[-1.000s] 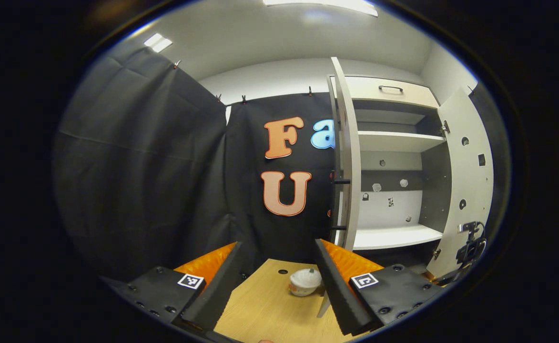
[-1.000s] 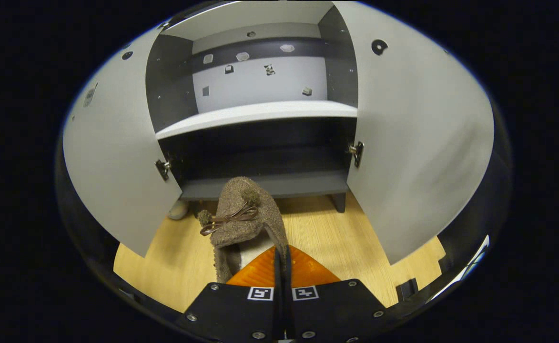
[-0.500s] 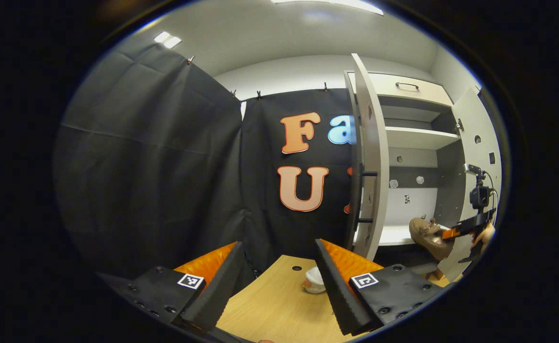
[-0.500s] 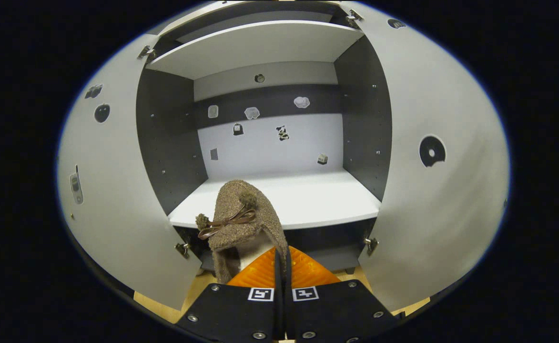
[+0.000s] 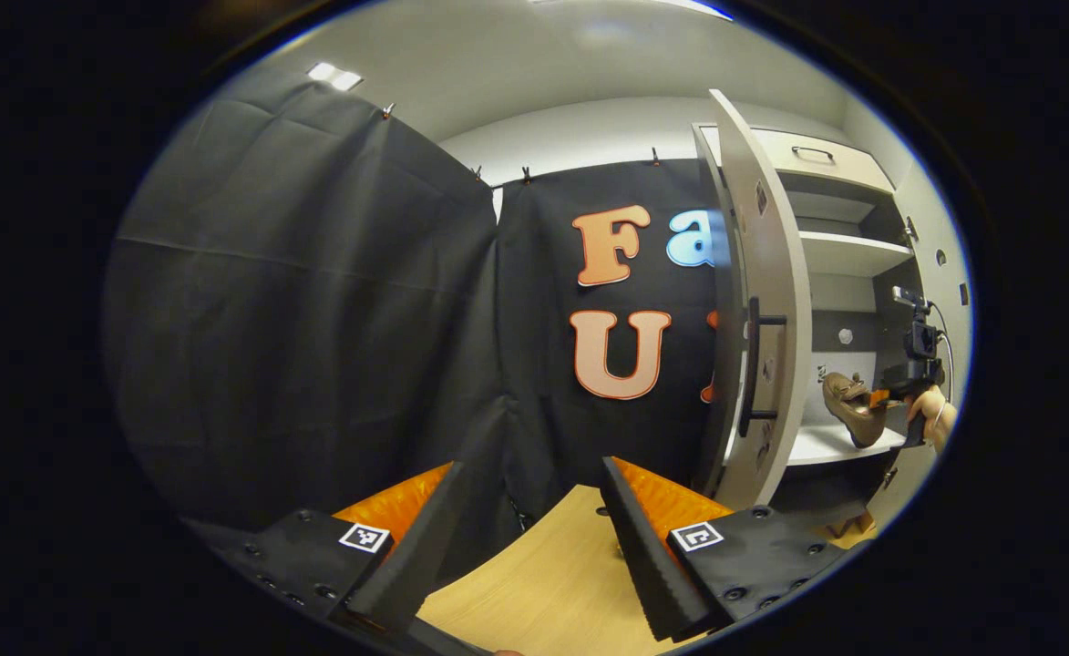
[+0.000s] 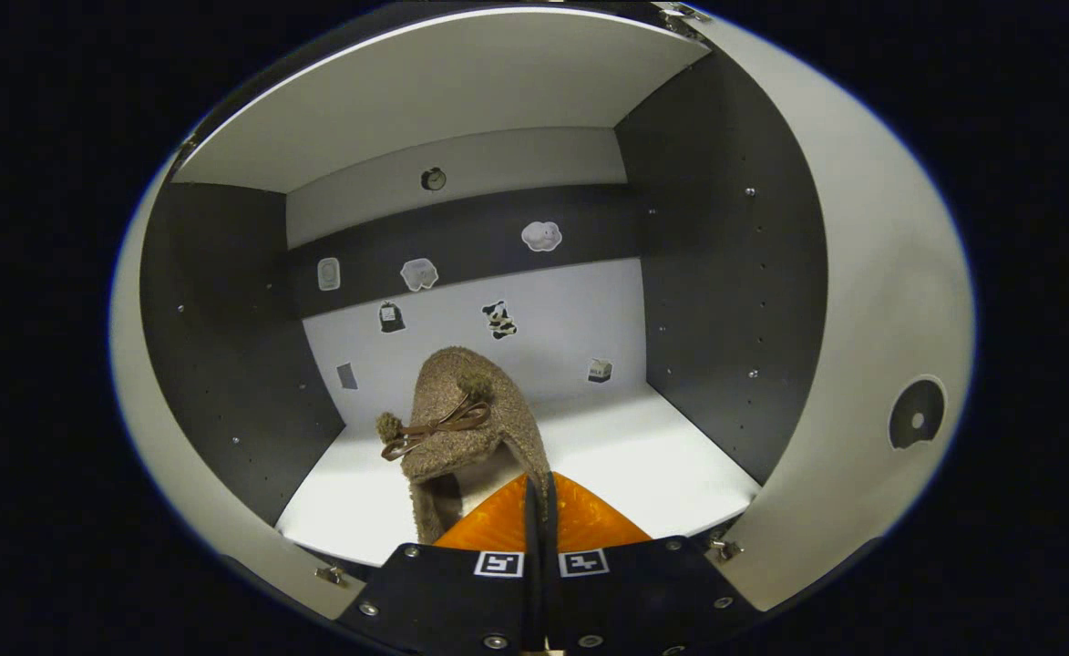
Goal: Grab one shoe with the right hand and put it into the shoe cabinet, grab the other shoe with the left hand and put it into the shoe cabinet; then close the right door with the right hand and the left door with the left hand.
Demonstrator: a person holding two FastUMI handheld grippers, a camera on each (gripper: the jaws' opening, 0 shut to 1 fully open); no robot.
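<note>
My right gripper (image 6: 539,485) is shut on the heel end of a brown fuzzy shoe (image 6: 461,415) with a bow. It holds the shoe, toe forward, just above the white shelf (image 6: 671,465) inside the open shoe cabinet. The left gripper view has the same brown shoe (image 5: 848,407) far right, held by the right gripper (image 5: 873,398) and a hand (image 5: 937,417) at the shelf (image 5: 826,445). My left gripper (image 5: 531,465) is open and holds nothing. It hangs low over the wooden floor (image 5: 543,583), left of the cabinet's left door (image 5: 766,273).
Both cabinet doors stand wide open, the right door (image 6: 871,346) and the left door (image 6: 169,456) flanking the compartment. The left door's dark handle (image 5: 753,364) faces me. Higher shelves and a drawer (image 5: 817,157) sit above. Black cloth wall (image 5: 315,319) stands to the left.
The right gripper rose with the brown shoe from floor level and went forward into the shelf compartment. The left gripper view swung left, and a pale shoe on the floor slipped from sight.
</note>
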